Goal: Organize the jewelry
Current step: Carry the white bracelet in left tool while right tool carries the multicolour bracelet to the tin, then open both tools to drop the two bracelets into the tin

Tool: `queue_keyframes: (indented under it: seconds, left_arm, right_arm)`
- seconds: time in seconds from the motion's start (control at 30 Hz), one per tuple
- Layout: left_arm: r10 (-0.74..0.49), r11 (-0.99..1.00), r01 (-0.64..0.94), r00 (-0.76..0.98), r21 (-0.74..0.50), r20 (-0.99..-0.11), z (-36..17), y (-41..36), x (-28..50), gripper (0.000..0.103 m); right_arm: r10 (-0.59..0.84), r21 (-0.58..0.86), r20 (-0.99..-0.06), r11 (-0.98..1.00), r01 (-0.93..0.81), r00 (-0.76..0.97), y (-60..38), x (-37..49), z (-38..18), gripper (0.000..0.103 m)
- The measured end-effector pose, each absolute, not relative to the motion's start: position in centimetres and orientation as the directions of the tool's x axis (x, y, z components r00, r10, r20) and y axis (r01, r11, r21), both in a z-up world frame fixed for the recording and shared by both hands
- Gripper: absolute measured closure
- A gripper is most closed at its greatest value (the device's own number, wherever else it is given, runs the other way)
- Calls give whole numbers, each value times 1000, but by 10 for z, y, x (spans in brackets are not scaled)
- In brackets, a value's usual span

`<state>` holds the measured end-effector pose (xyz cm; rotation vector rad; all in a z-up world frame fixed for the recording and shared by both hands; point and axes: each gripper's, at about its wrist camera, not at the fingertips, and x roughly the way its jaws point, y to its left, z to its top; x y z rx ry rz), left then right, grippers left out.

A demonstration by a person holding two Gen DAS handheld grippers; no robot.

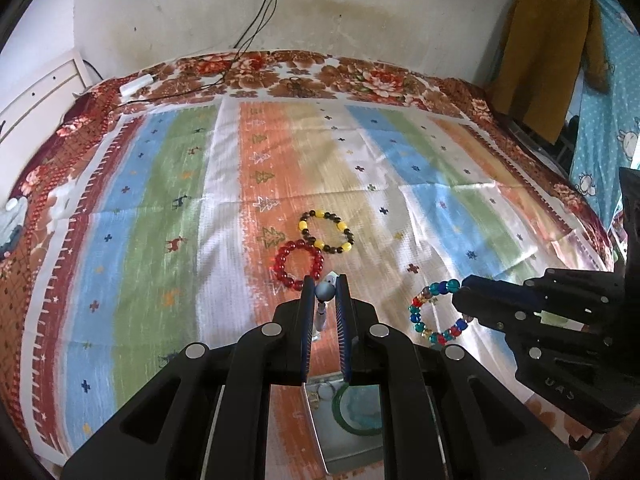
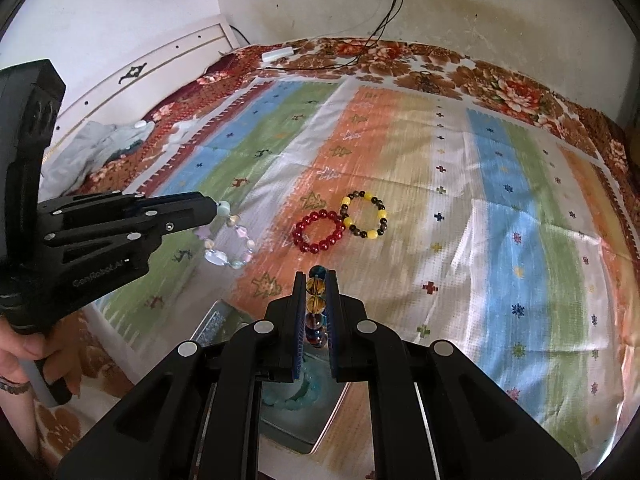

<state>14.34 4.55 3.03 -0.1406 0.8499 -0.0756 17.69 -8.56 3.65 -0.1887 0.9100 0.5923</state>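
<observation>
My left gripper (image 1: 325,285) is shut on a pale pastel bead bracelet (image 1: 325,292), which hangs below it in the right wrist view (image 2: 228,248). My right gripper (image 2: 316,280) is shut on a multicoloured bead bracelet (image 2: 314,304), seen as a hanging loop in the left wrist view (image 1: 434,316). Both are held above a metal tin (image 2: 324,428) that holds a green bangle (image 1: 348,420) and teal beads (image 2: 296,396). A red bead bracelet (image 1: 298,258) and a yellow-and-dark bead bracelet (image 1: 326,232) lie touching on the striped cloth (image 1: 160,200).
The cloth covers a bed with a floral blanket (image 1: 360,76). A white charger with black cables (image 1: 136,84) lies at the far edge. A white headboard (image 2: 160,64) is on the left, hanging clothes (image 1: 552,52) on the right, crumpled fabric (image 2: 96,148) at the left.
</observation>
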Motion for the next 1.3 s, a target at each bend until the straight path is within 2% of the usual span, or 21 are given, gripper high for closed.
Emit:
queue_keyframes:
  seconds: [0.43, 1.0, 1.13, 1.17, 1.2, 1.27, 1.3]
  left_arm:
    - [-152, 984, 34, 668, -174, -728, 30, 31, 115, 93]
    - [-169, 984, 57, 622, -170, -764, 9, 12, 91, 93]
    - [-146, 985, 21, 617, -170, -773, 5, 13, 90, 92]
    - [-133, 986, 4, 615, -166, -777, 4, 15, 91, 86]
    - [-127, 986, -4, 612, -164, -780, 3, 16, 91, 80]
    - [-93, 990, -23, 613, -136, -784, 2, 20, 93, 79]
    - [-72, 993, -33, 617, -117, -784, 2, 21, 94, 78]
  right_arm:
    - [429, 122, -780, 819, -561, 456, -95, 160, 38, 93]
    - [452, 154, -795, 796, -585, 406, -102, 133, 26, 93]
    - [469, 171, -788, 789, -590, 399, -103, 132, 26, 93]
    - [467, 173, -789, 793, -584, 400, -104, 133, 26, 90]
    - [461, 174, -790, 800, -574, 404, -105, 134, 25, 79]
    - [449, 164, -789, 811, -561, 419, -108, 137, 24, 61]
    - [441, 156, -788, 818, -554, 430, -109, 138, 24, 60]
